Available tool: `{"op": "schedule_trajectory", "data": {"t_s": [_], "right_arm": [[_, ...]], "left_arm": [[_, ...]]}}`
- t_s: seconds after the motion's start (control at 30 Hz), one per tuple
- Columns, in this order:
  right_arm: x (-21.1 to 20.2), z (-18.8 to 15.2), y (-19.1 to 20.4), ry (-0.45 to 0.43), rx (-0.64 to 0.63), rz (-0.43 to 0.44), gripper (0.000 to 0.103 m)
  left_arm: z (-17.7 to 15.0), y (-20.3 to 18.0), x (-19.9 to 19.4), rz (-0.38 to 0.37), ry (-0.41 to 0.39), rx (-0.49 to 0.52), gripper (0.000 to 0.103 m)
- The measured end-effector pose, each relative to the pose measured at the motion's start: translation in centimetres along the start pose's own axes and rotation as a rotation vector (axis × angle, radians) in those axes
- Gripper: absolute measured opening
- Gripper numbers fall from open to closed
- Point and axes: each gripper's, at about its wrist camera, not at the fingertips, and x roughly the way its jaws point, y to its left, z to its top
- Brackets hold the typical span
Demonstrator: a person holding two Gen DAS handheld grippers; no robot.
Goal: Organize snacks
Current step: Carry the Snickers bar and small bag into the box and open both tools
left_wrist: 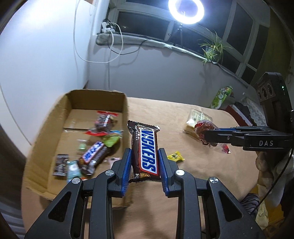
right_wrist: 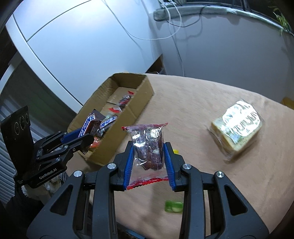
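Two snacks are off the table, one in each gripper. The left gripper is clamped on a Snickers bar, its blue pads pressing both long sides while the bar sticks out forward, just beside the near right wall of the cardboard box. The right gripper is closed on a clear packet with red sealed ends and something dark red inside; what that filling is cannot be read.

In the box lie several wrapped sweets, among them a second bar with blue and white lettering, but motion blur smears most of them and their labels are unreadable. The box's near left corner is cut off by the left gripper's frame.

On the tan cloth outside the box sit a small yellow packet, half hidden behind the left gripper's finger, a blurred green item, and, well apart to the right, a shiny wrapped block whose glare hides its print. Behind the table, a ring light burns out its surroundings.
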Motion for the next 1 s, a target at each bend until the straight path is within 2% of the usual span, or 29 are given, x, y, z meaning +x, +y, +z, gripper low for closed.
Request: {"op": "schedule_trajectory", "data": {"t_s": [0.13,0.23,0.47,0.7,1.0], "right_arm": [[1.0,0.9,1.9,0.0,-0.031,-0.005,0.034],[1.7,1.6,3.4,0.001,-0.081,-0.041,0.034],[4.2,3.9,6.5,0.014,-0.137,-0.032,0.034],[6.8,6.0,8.3,0.026,-0.159,-0.013,0.034],[10.7,9.2,8.8,0.064,-0.147,-0.004,0.034]], "left_arm": [[0.1,1.5,-1.0,0.02,-0.021,-0.005,0.027],[0.4,2.9,-1.3,0.038,-0.028,-0.006,0.027],[1.4,5.5,-1.3,0.073,-0.028,-0.004,0.027],[3.0,8.9,-0.8,0.098,-0.029,-0.044,0.027],[3.6,11.2,1.2,0.109,0.017,-0.065,0.027]]}}
